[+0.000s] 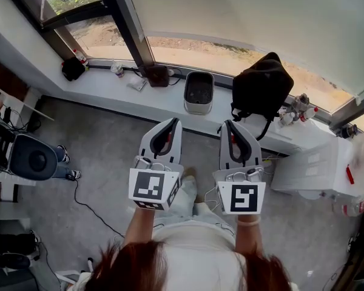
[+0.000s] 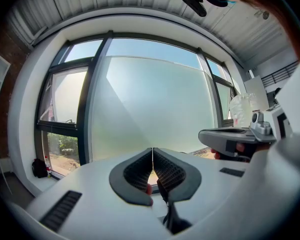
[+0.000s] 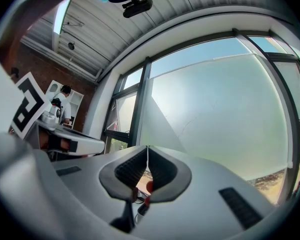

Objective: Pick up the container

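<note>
Head view steeply down; gripper views level, sharing window (image 2: 150,99).

A pale grey rectangular container (image 1: 198,93) with rounded corners and an open top stands upright on the white window ledge (image 1: 109,88), about halfway along the stretch of ledge in view. Its inside looks dark, and whether that is filling or shadow cannot be told. Its longer sides run across the ledge, from the glass side towards the front edge, where its near end sits close.
</note>
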`<state>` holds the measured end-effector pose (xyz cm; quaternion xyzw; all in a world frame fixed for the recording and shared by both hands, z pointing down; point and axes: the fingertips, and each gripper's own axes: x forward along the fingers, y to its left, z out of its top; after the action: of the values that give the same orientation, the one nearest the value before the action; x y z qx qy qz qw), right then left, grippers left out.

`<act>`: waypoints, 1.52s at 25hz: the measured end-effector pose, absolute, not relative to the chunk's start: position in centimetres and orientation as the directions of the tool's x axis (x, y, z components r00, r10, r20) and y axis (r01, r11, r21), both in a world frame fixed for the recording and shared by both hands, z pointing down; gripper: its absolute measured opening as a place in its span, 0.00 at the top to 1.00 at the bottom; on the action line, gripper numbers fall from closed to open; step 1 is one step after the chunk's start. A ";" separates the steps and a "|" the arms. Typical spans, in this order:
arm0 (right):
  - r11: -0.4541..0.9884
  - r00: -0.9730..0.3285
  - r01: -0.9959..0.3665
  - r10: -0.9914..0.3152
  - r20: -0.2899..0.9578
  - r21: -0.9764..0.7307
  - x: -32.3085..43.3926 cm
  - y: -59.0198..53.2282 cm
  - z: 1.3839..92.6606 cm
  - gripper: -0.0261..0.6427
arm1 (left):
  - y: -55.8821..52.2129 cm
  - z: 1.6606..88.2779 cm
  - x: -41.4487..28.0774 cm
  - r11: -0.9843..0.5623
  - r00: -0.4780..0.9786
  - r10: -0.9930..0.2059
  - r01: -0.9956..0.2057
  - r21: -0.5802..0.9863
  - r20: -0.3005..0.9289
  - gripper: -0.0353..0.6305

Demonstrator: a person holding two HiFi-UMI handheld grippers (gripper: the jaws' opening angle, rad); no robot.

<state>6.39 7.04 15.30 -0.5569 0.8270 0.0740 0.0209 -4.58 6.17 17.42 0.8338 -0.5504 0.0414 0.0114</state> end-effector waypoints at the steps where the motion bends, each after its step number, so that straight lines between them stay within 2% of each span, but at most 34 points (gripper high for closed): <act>1: 0.367 -0.378 -0.924 -0.919 -0.113 0.103 6.4 6.4 15.5 0.92 | 5.4 17.6 -4.6 -0.396 0.392 -0.916 -0.918 -0.028 0.083 0.92; 28: 0.329 -0.333 -0.929 -0.943 0.003 0.167 2.1 -8.8 23.5 0.92 | -10.4 26.9 -8.6 -0.474 0.467 -0.868 -0.881 0.004 0.167 0.92; 38: 0.406 -0.398 -0.893 -0.914 0.080 0.192 2.4 -12.1 28.6 0.92 | -12.5 31.5 -7.5 -0.474 0.473 -0.860 -0.879 0.043 0.193 0.92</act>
<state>2.41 -12.06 28.60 -0.5418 0.8340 0.0590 -0.0866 -7.47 -12.47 31.51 0.8556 -0.5081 0.0721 0.0681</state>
